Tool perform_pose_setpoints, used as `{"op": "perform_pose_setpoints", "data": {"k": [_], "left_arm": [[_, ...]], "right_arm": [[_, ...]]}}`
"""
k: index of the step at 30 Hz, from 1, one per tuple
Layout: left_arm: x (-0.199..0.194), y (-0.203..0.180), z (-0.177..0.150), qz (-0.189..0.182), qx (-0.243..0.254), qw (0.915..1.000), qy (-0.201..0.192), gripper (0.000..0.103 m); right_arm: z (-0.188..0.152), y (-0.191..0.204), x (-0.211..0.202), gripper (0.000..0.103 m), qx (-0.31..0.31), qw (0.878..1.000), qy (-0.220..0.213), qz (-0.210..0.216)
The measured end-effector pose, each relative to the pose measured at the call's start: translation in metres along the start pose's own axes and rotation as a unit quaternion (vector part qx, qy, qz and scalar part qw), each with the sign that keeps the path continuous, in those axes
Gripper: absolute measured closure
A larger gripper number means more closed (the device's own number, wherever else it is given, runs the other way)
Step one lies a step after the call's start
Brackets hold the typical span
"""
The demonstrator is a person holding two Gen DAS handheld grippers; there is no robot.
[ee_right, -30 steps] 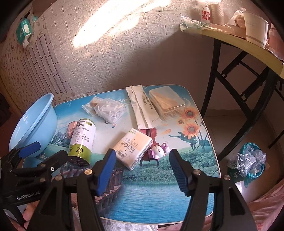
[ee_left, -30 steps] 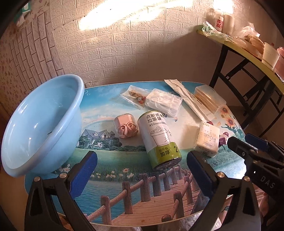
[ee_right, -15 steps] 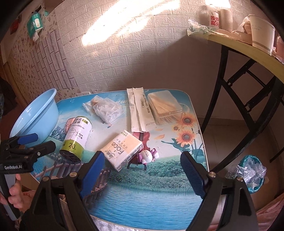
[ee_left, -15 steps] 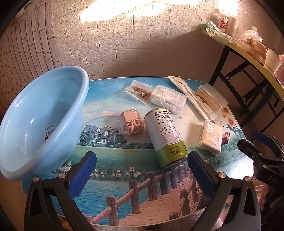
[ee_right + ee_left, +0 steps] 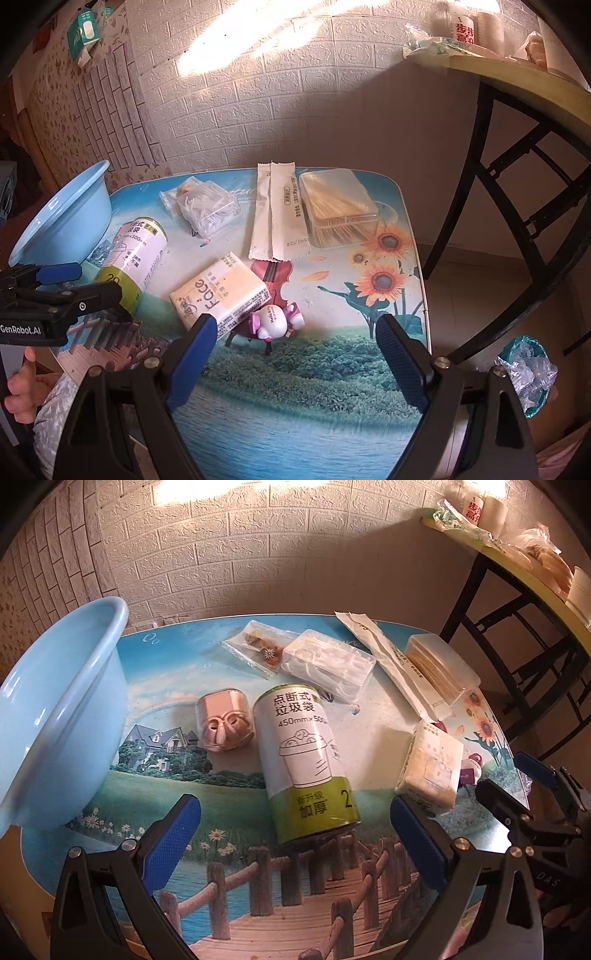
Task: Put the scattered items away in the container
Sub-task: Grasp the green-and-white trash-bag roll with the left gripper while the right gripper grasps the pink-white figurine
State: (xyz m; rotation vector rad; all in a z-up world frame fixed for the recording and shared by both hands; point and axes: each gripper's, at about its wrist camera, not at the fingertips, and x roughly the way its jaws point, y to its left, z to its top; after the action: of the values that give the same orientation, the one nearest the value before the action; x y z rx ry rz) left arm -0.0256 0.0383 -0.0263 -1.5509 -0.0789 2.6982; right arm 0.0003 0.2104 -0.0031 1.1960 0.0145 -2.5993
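A light blue basin [image 5: 55,716] stands at the table's left edge; it also shows in the right wrist view [image 5: 62,218]. A roll of trash bags [image 5: 306,760] lies on its side mid-table, a pink case [image 5: 223,725] to its left. A tissue pack [image 5: 221,293] and a small pink toy [image 5: 275,323] lie near the front right. My left gripper [image 5: 295,834] is open, just short of the roll. My right gripper [image 5: 295,350] is open, just short of the toy.
At the back of the printed table [image 5: 295,424] lie a clear packet [image 5: 258,650], a box of floss picks [image 5: 327,664], two paper sleeves [image 5: 279,214] and a toothpick box [image 5: 340,206]. A black-legged side table [image 5: 517,155] stands right, a bin bag [image 5: 528,369] on the floor.
Both grippers have stayed open. The left view has drawn closer to the roll, with the basin sliding left. The right gripper has opened wider and sits lower over the toy.
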Motion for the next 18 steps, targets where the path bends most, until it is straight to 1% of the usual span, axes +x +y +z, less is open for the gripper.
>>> {"op": "perform_pose_setpoints", "data": {"k": [8,10,12,14,16,18], "left_arm": [[0.022,-0.006,0.001,0.026,-0.021,0.9993,0.019,0.000],[0.027,-0.005,0.000,0.026,-0.028,0.9989,0.025,0.002],[0.031,-0.005,0.000,0.025,-0.035,0.9986,0.031,0.010],[0.033,-0.006,0.000,0.037,-0.028,0.9986,0.024,0.013],[0.034,-0.008,-0.001,0.044,-0.023,0.9985,0.021,0.013],[0.033,-0.009,-0.002,0.045,-0.021,0.9987,0.014,0.018]], "right_arm": [[-0.005,-0.002,0.006,0.014,-0.023,1.000,0.008,-0.008],[-0.004,-0.004,0.009,0.014,-0.019,1.000,0.009,-0.006],[-0.002,-0.005,0.013,0.014,-0.019,1.000,0.010,-0.008],[-0.002,-0.004,0.015,0.014,-0.022,1.000,0.009,-0.009],[-0.002,-0.004,0.017,0.014,-0.026,1.000,0.008,-0.007],[-0.002,-0.003,0.019,0.014,-0.029,1.000,0.008,-0.005]]}}
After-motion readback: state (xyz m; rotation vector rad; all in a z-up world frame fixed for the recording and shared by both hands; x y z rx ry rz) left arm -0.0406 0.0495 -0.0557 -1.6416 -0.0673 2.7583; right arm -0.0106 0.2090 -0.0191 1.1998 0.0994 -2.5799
